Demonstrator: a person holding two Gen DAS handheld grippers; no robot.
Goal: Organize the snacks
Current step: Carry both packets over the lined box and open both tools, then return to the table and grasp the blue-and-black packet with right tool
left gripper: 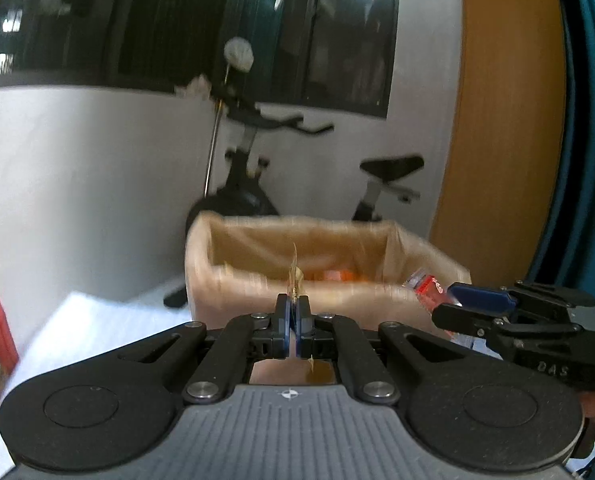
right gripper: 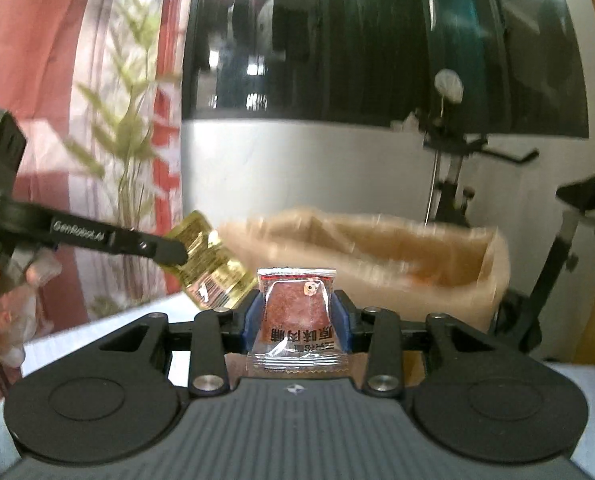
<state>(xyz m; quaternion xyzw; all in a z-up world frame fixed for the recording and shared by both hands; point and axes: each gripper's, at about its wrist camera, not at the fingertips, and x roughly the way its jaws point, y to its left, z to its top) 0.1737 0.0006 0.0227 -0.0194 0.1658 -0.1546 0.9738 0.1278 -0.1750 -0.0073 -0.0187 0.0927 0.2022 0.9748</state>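
On my left wrist camera, the left gripper (left gripper: 293, 320) has its blue fingers (left gripper: 283, 320) pressed together on the edge of a thin gold snack packet (left gripper: 296, 276), which shows only as a sliver standing up between them; from the right wrist camera the same gold snack packet (right gripper: 209, 264) appears flat-on, tilted, with printed text and a barcode, clamped at the tip of the left gripper (right gripper: 177, 254). On my right side, the right gripper (right gripper: 299, 312) has its fingers (right gripper: 253, 316) closed on a clear snack packet (right gripper: 297, 316) with a red top band and a brown slab inside; the packet stands upright between the fingers, its printed label upside down toward the camera. In the left view I see the right gripper (left gripper: 457, 300) off to the right with the red end of that clear snack packet (left gripper: 427, 290) poking out ahead of it. Both packets are held in the air, close to the near wall of a tan fabric bin (left gripper: 257, 280), which sits open-topped just ahead with something orange lying inside, too blurred to make out. The bin (right gripper: 493, 272) rests on a white counter (left gripper: 89, 320). Behind it stands an exercise bike (left gripper: 241, 184) against a white wall under a dark window (left gripper: 157, 20). A hand (right gripper: 5, 312) grips the left tool's handle at the edge of the right view.
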